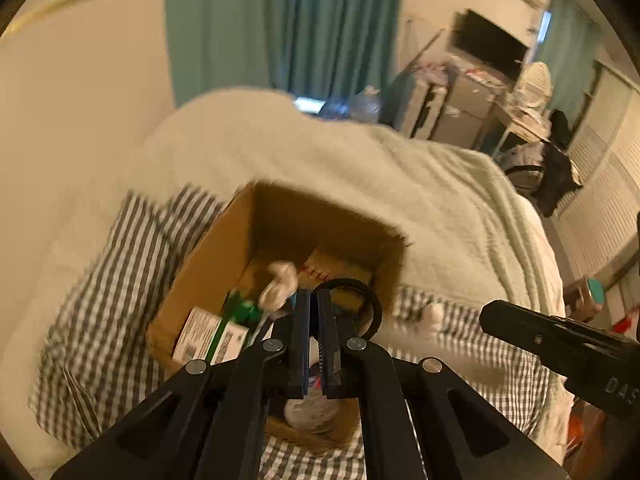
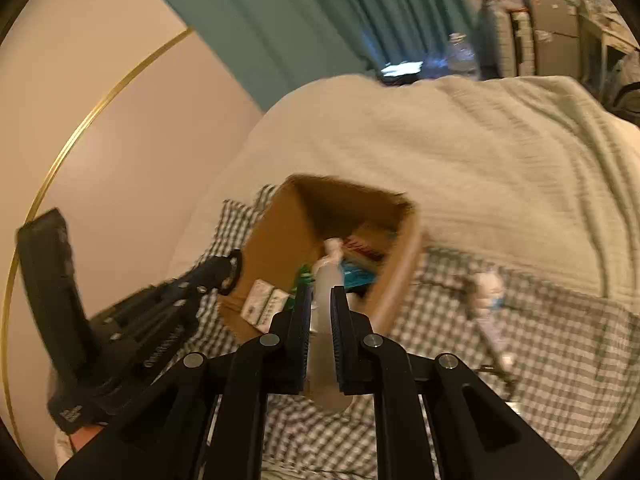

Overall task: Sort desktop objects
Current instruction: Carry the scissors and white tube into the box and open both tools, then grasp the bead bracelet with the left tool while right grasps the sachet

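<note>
Right tongs (image 2: 320,312) clamp pale bottle (image 2: 326,280); left tongs (image 1: 314,312) pinch black ring (image 1: 370,308) over box (image 1: 224,256).

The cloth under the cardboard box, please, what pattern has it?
Grey-and-white checks on the cloth, clearest in the right wrist view.

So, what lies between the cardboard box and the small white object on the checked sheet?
Nothing: only bare checked sheet lies between the cardboard box and the small white object. The right wrist view shows this stretch.

Both hand-held grippers (image 1: 314,300) (image 2: 320,300) nearly closed
</note>
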{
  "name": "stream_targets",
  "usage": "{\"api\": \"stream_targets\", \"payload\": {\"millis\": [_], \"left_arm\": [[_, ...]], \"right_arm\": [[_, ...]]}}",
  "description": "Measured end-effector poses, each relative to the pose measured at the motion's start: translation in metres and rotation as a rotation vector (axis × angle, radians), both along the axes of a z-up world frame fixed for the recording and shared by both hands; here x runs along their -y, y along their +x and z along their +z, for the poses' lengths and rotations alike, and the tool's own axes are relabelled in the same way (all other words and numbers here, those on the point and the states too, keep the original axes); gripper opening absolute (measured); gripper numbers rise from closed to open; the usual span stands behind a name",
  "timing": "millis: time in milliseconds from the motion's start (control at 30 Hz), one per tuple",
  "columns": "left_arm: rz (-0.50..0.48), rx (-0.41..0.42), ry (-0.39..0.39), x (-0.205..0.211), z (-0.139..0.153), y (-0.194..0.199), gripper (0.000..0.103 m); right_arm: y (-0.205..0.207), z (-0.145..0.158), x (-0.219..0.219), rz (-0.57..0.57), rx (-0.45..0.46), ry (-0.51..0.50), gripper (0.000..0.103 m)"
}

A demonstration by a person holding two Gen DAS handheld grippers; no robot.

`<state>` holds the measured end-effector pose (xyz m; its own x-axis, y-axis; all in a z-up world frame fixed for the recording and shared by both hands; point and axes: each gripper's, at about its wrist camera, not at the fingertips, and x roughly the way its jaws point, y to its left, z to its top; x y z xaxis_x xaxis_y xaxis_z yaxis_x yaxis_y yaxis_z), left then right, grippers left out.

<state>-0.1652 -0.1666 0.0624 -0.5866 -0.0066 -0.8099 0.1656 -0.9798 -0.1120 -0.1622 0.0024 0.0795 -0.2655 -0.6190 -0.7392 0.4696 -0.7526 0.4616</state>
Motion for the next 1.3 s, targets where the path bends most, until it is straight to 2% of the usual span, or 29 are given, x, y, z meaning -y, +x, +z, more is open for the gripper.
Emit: {"api": "stream_targets", "payload": {"millis": [233,367,400,433,467,500,533,567,667,733,800,867,933,1000,1100,1300], "left_arm": [[0.020,0.080,-0.030,0.033,-0.043,-0.011,0.003],[0.025,0.110,-0.032,0.042,-0.056,-0.018,0.006],[0.023,0.119,-0.028,0.043,-0.059,-0.021,0.010],[0.024,0.125,-0.027,0.044,-0.062,-0.023,0.023],[0.028,0.136,-0.030,0.043,-0.064,-0.025,0.035],[0.035,0.141,-0.035,0.042,-0.066,-0.025,0.068],[0.047,0.133,-0.046,0.040,-0.065,-0.024,0.089],[0.057,0.111,-0.058,0.038,-0.062,-0.021,0.092],[0.028,0.102,-0.069,0.028,-0.057,-0.018,0.092],[0.018,0.108,-0.070,0.021,-0.056,-0.015,0.092],[0.001,0.126,-0.054,0.010,-0.056,-0.009,0.092],[-0.044,0.155,-0.036,-0.005,-0.061,-0.002,0.092],[-0.075,0.188,-0.079,-0.018,-0.065,0.003,0.092],[-0.096,0.207,-0.185,-0.032,-0.070,0.007,0.092],[-0.095,0.192,-0.255,-0.042,-0.070,0.015,0.092],[-0.101,0.127,-0.150,-0.082,-0.070,0.032,0.092]], "right_arm": [[-0.013,-0.038,0.051,0.046,0.046,0.036,0.009],[-0.022,-0.054,0.046,0.038,0.042,0.061,0.009],[-0.026,-0.057,0.041,0.026,0.039,0.073,0.011],[-0.028,-0.059,0.038,0.019,0.040,0.081,0.014],[-0.031,-0.059,0.033,0.011,0.040,0.088,0.026],[-0.034,-0.061,0.026,0.003,0.038,0.094,0.037],[-0.037,-0.063,0.019,-0.004,0.032,0.105,0.041],[-0.039,-0.062,0.012,-0.009,0.023,0.117,0.044],[-0.041,-0.060,-0.013,-0.024,-0.018,0.177,0.045],[-0.041,-0.058,-0.031,-0.044,-0.031,0.204,0.050],[-0.039,-0.057,-0.048,-0.061,-0.029,0.212,0.054],[-0.036,-0.057,-0.066,-0.065,-0.029,0.236,0.055],[-0.030,-0.055,-0.079,-0.059,-0.042,0.269,0.056],[-0.025,-0.054,-0.090,-0.055,-0.057,0.299,0.058],[-0.019,-0.053,-0.109,-0.054,-0.063,0.323,0.059],[-0.009,-0.062,-0.137,-0.022,-0.043,0.335,0.062]]}}
